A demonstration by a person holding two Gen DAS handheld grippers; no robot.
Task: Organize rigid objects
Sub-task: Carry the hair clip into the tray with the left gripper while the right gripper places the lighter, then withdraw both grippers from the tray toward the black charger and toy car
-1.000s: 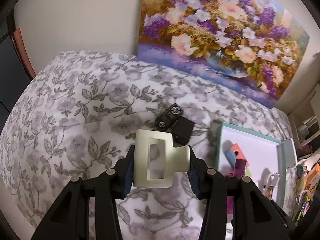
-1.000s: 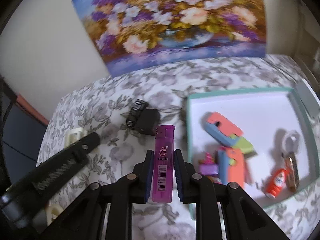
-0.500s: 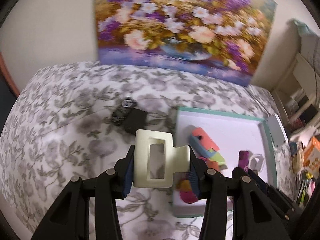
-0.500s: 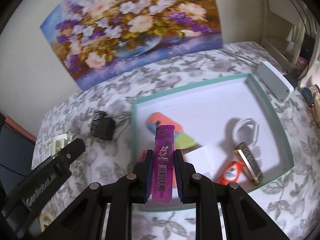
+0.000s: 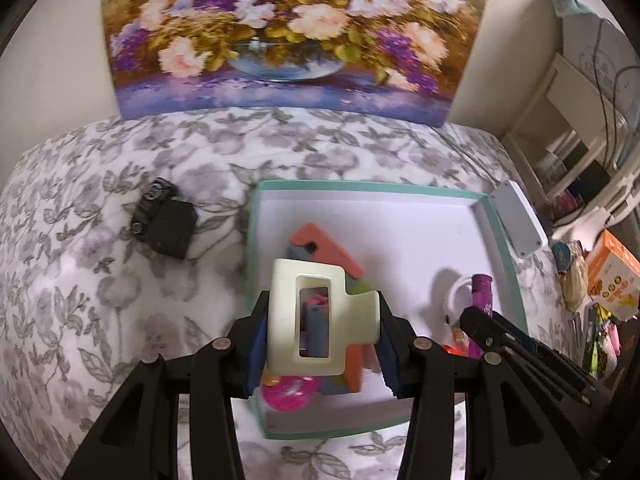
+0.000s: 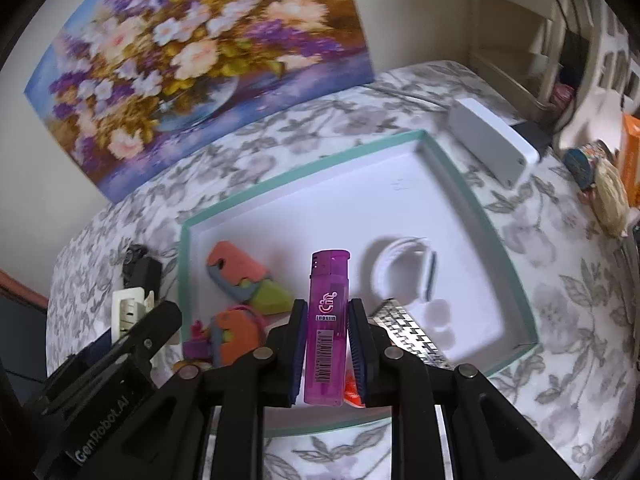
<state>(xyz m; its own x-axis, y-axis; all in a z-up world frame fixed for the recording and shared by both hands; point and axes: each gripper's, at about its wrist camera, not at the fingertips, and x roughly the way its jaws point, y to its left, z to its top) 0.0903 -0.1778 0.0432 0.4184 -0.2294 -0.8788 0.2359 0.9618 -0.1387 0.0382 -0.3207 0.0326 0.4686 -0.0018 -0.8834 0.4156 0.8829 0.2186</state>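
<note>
My left gripper [image 5: 320,340] is shut on a cream hair claw clip [image 5: 316,320] and hangs over the near left part of the teal-rimmed white tray [image 5: 400,216]. My right gripper [image 6: 326,344] is shut on a purple lighter [image 6: 327,320], held upright over the tray [image 6: 452,184] near its front edge. In the tray lie orange, blue and green foam pieces [image 6: 244,276], a pink item [image 5: 288,394], a white ring [image 6: 400,268], a metal watch band [image 6: 412,340] and a small orange item partly hidden behind the right fingers. The right gripper's tip with the lighter [image 5: 482,296] shows in the left wrist view.
A black charger and car key [image 5: 164,218] lie on the floral cloth left of the tray. A white box [image 6: 492,140] sits at the tray's far right corner. A flower painting [image 5: 280,36] leans on the wall behind. Shelves and clutter [image 5: 600,272] stand at the right.
Both grippers have swung right from the floral cloth to over the tray, each keeping its object. The black charger now lies left of them.
</note>
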